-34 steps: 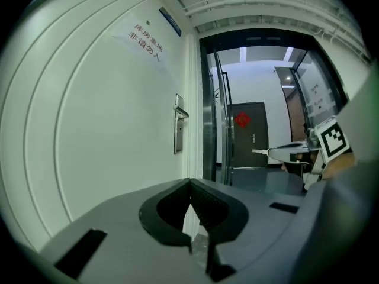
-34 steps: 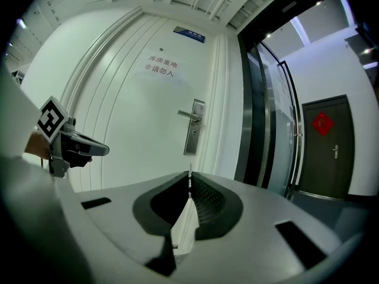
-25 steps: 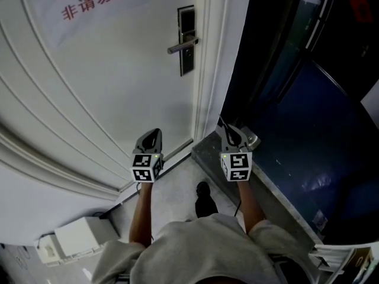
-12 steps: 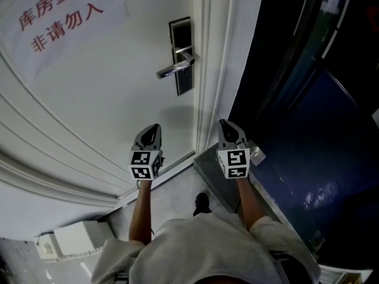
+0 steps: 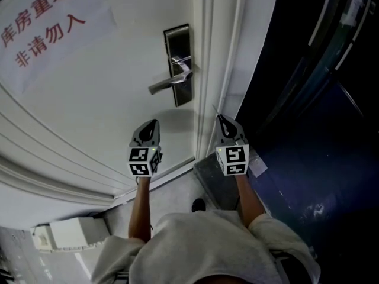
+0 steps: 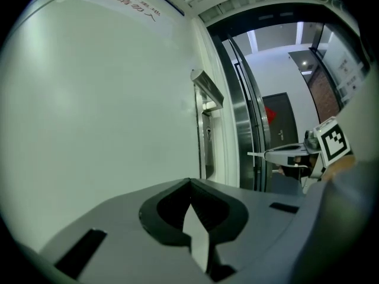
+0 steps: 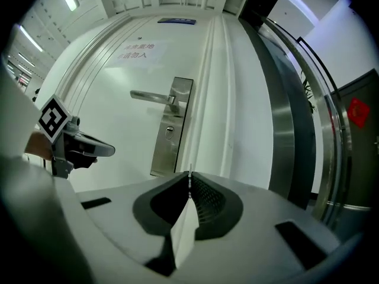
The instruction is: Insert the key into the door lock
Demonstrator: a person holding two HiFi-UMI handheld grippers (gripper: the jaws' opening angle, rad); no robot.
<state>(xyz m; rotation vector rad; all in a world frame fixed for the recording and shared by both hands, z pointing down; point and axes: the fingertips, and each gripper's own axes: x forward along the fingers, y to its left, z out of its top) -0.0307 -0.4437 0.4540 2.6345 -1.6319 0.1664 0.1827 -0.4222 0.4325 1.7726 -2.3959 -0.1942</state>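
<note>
A silver lock plate [image 5: 177, 64] with a lever handle [image 5: 167, 83] sits on the white door [image 5: 100, 99]. The right gripper view faces the lock plate [image 7: 172, 126] and shows its keyhole [image 7: 169, 131] below the handle [image 7: 150, 94]. My right gripper [image 5: 219, 118] is shut on a thin key [image 5: 215, 109], whose blade [image 7: 189, 180] pokes out edge-on between the pads, short of the lock. My left gripper [image 5: 155, 123] is shut with nothing in it, level with the right one and below the handle. The left gripper view shows the lock plate [image 6: 204, 129] edge-on and the key [image 6: 259, 154].
A paper sign [image 5: 44, 22] with red characters hangs on the door at upper left. Right of the door frame [image 5: 216, 52] is a dark glass-and-metal opening [image 5: 308, 99]. A white box [image 5: 71, 232] lies on the floor by the door's foot, and a shoe [image 5: 198, 205] shows below.
Both grippers have moved closer to the door. The lock plate and handle now look larger and sit lower in the head view, nearer the fingertips. Both grippers stay shut.
</note>
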